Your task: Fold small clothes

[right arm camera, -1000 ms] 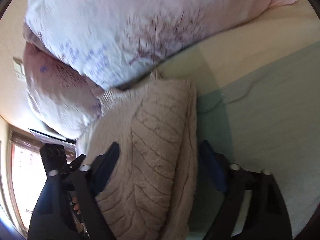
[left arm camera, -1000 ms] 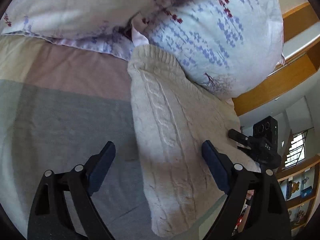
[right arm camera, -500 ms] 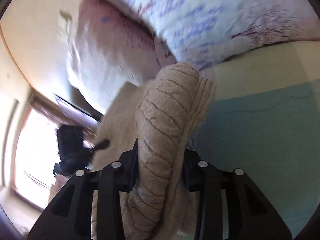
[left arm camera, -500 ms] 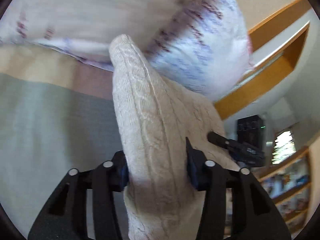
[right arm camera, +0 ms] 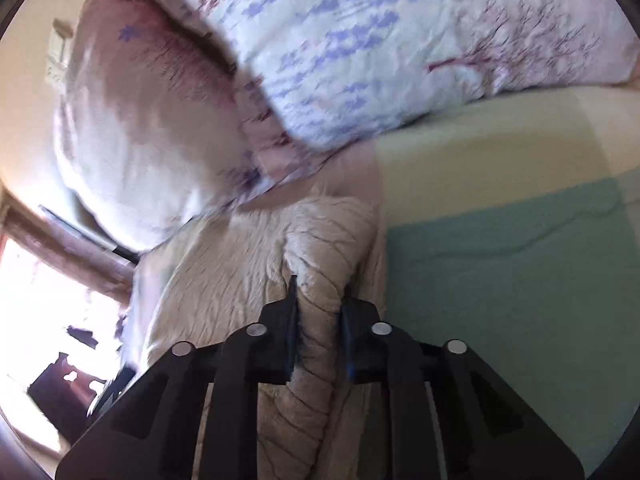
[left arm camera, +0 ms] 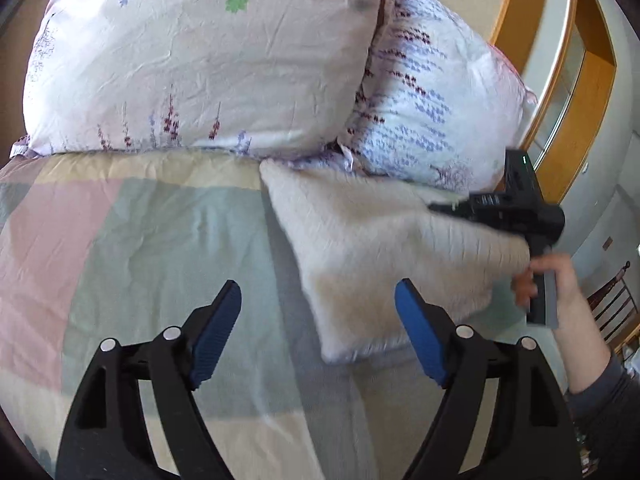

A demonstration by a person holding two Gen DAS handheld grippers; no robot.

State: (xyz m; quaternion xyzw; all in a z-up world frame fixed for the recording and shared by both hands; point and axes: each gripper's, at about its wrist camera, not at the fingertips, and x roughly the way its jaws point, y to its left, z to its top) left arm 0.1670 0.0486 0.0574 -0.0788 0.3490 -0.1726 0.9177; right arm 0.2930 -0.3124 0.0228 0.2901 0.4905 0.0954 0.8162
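A folded cream cable-knit sweater (left arm camera: 376, 248) lies on the bed next to the pillows. My left gripper (left arm camera: 318, 332) is open and empty, hanging above the bed just left of the sweater's near corner. My right gripper (right arm camera: 318, 328) is shut on the sweater's (right arm camera: 320, 280) thick folded edge; the knit bunches between the pads. In the left wrist view the right gripper (left arm camera: 516, 216) shows at the sweater's right side, held by a hand (left arm camera: 560, 280).
Two floral pillows (left arm camera: 208, 64) (left arm camera: 432, 96) lie at the head of the bed. The bedsheet (left arm camera: 132, 240) has pastel green, pink and yellow blocks. A wooden frame (left arm camera: 576, 92) and shelves stand to the right.
My left gripper has let go of the sweater, opened, and pulled back to the left. My right gripper stays shut on the sweater's edge, now low on the bed.
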